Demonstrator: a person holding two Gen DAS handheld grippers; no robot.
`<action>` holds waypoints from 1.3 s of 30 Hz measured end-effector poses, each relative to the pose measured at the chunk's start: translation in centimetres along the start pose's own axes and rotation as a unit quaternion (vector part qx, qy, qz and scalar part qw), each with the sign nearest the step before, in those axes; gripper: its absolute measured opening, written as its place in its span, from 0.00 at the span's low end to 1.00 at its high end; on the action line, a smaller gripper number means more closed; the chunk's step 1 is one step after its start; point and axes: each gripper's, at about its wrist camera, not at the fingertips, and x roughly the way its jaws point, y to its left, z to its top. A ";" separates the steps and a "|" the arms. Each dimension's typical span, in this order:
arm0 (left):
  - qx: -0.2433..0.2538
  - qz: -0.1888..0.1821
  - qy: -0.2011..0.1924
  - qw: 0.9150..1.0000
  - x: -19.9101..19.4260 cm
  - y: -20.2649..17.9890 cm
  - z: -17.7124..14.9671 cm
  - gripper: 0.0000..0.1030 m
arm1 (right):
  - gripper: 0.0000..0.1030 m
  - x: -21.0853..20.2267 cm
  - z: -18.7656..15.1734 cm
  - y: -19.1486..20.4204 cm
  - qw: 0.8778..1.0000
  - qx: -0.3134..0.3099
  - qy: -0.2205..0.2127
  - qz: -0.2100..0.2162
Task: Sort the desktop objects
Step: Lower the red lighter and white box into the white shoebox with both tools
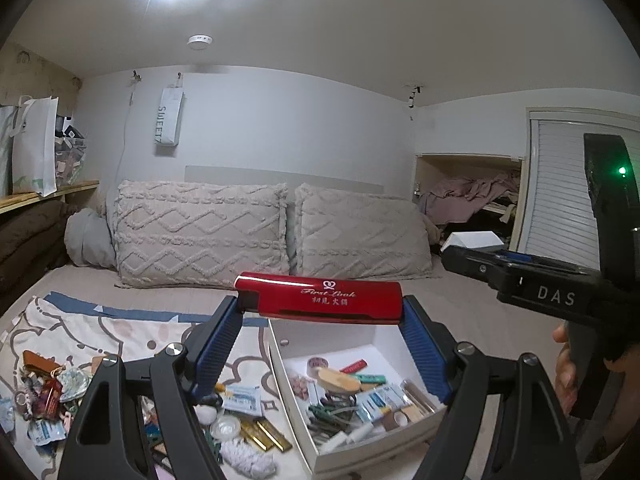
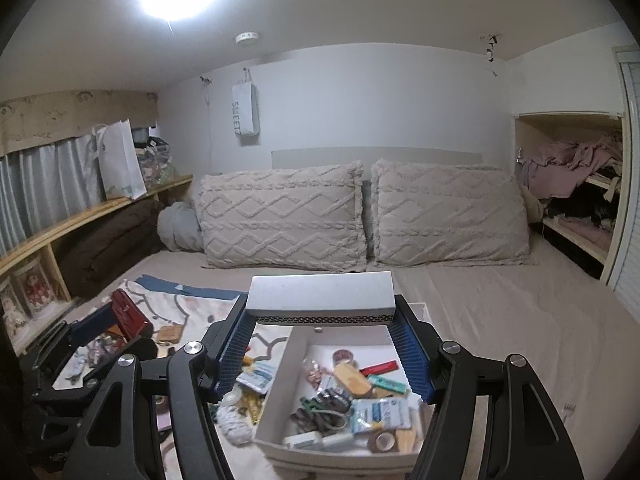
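My left gripper (image 1: pixel 322 312) is shut on a glossy red box (image 1: pixel 320 296) with white lettering, held crosswise above the far edge of a white open box (image 1: pixel 376 452) full of small items. My right gripper (image 2: pixel 320 320) is shut on a white rectangular box (image 2: pixel 320 294) with a perforated side, held above the same white open box (image 2: pixel 280 364). In the right wrist view the left gripper (image 2: pixel 104 322) with the red box (image 2: pixel 128 316) shows at the left. In the left wrist view the right gripper (image 1: pixel 476 264) with the white box (image 1: pixel 474 240) shows at the right.
Loose small items (image 1: pixel 48 396) lie scattered on a patterned cloth (image 1: pixel 100 328) spread on the bed, left of the open box. Two knitted pillows (image 1: pixel 200 232) lean against the headboard. A wooden shelf (image 2: pixel 100 208) runs along the left; an open closet (image 2: pixel 576 184) stands at the right.
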 end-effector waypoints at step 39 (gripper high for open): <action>0.005 0.023 0.139 0.990 17.2 -2.9 -5.9 0.77 | 0.66 20.1 -8.5 -8.1 0.958 -0.048 0.284 -0.009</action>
